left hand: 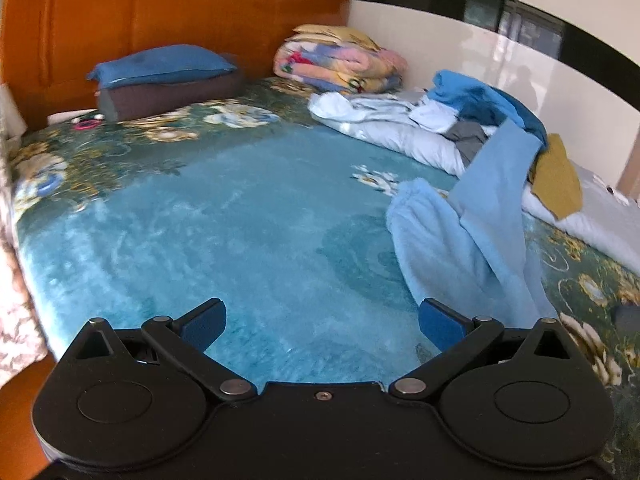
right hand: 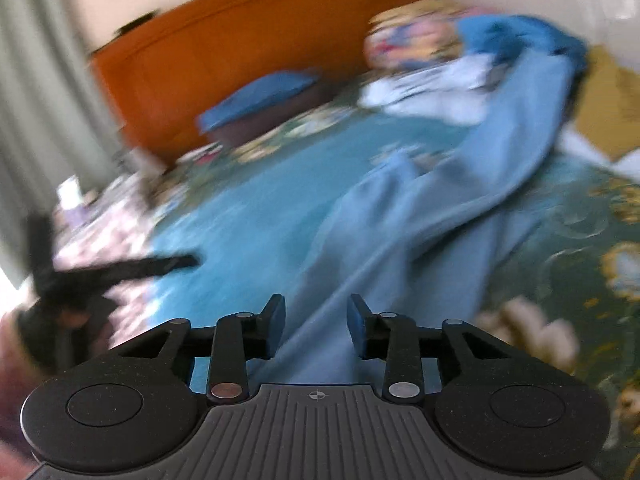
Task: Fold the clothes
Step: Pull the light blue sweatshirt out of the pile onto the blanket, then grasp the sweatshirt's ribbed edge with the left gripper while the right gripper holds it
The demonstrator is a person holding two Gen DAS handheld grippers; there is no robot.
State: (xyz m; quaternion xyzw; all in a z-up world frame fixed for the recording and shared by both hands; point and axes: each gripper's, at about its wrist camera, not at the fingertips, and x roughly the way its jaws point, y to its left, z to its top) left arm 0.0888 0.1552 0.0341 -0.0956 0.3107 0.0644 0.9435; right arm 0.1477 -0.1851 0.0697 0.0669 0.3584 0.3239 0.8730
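Dragging a light-blue garment off the pile.
Your right gripper, part-open, straddles cloth, grip unclear; left gripper wide, empty. It may slip out.

A home bedroom; wooden headboard, pillows, folded quilt.

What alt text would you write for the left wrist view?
The open left gripper hovers empty above a teal floral blanket on a bed. A light blue garment trails from a clothes pile at right; pillows lie against an orange headboard.
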